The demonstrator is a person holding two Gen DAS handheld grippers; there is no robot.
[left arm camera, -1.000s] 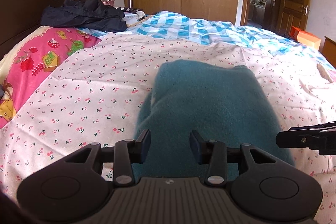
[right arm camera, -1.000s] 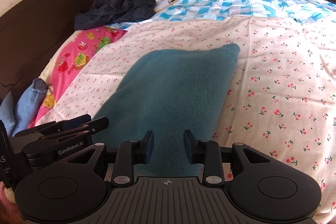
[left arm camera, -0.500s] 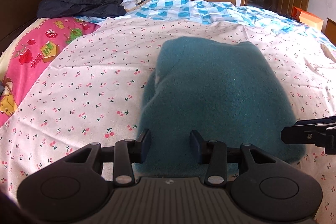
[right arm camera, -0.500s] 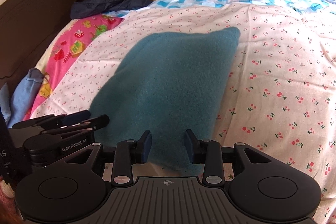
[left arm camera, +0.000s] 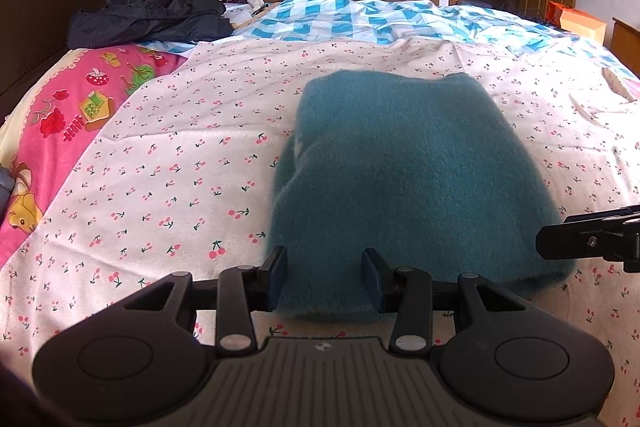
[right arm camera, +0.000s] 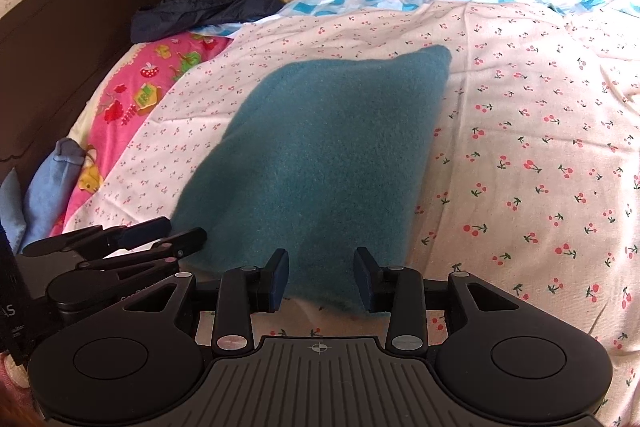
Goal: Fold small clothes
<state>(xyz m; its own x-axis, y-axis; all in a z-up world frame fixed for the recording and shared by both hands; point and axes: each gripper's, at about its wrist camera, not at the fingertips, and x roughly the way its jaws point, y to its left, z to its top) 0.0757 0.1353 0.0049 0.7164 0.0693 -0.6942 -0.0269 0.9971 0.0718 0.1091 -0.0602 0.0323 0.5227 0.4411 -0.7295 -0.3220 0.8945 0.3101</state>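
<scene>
A teal fleece garment (left arm camera: 408,179) lies folded into a rough rectangle on the cherry-print sheet (left arm camera: 172,163). It also shows in the right wrist view (right arm camera: 320,163). My left gripper (left arm camera: 324,277) is open and empty, just above the garment's near left edge. My right gripper (right arm camera: 322,275) is open and empty, above the garment's near right corner. The right gripper's fingers (left arm camera: 580,239) show at the right edge of the left wrist view. The left gripper's fingers (right arm camera: 160,239) show at the lower left of the right wrist view.
A dark jacket (left arm camera: 148,15) lies near the dark headboard (left arm camera: 60,7). A pink cartoon pillow (left arm camera: 60,123) lies on the left. A blue checked quilt (left arm camera: 400,19) covers the far side. Blue cloth (right arm camera: 48,179) lies by the headboard. Wooden wardrobes and a door stand behind.
Both grippers have drawn back a little toward the near edge of the garment and lifted slightly. Both stay open. The garment lies still.
</scene>
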